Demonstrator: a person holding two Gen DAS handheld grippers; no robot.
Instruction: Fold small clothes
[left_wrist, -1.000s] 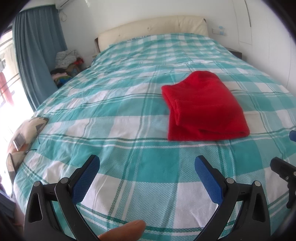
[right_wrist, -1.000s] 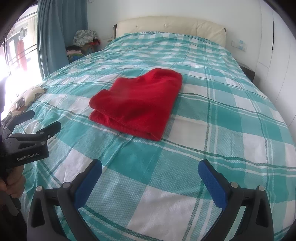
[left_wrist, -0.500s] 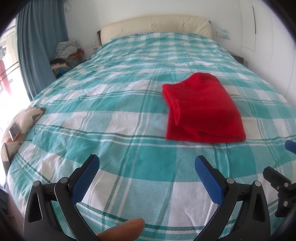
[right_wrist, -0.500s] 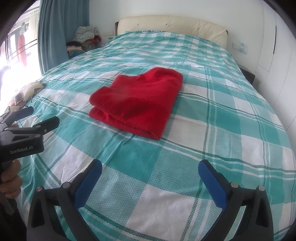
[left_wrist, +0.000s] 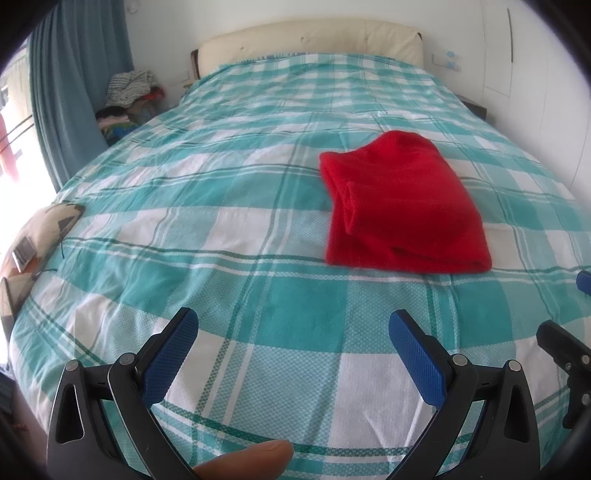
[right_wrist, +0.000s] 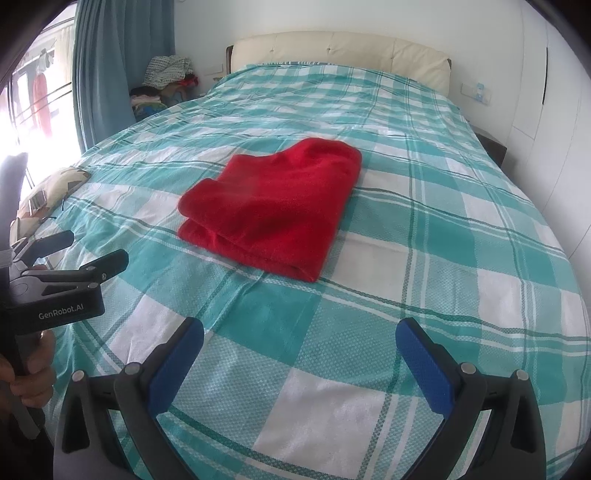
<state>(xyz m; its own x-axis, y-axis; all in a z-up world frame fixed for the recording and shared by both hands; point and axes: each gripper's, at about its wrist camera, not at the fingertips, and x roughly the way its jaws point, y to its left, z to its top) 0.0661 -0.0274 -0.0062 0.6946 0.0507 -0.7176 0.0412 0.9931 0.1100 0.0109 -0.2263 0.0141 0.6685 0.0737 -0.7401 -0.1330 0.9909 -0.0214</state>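
A red garment (left_wrist: 400, 205) lies folded into a thick rectangle on the bed, right of centre in the left wrist view and near the middle (right_wrist: 275, 210) in the right wrist view. My left gripper (left_wrist: 291, 356) stands open over the near end of the bed, well short of the garment, with nothing between its blue pads. My right gripper (right_wrist: 299, 363) is open too, empty, and also short of the garment. The left gripper's black body (right_wrist: 55, 291) shows at the left edge of the right wrist view, held by a hand (right_wrist: 33, 369).
The bed carries a teal and white checked cover (left_wrist: 229, 206) and has a cream headboard (left_wrist: 310, 38). A pile of clothes (left_wrist: 129, 98) sits by the blue curtain (left_wrist: 74, 85) at the back left. A patterned cushion (left_wrist: 40, 236) lies at the left bed edge.
Both grippers have drawn back and risen slightly, so the view of the bed has widened. The red garment lies where it was. Both stay open.
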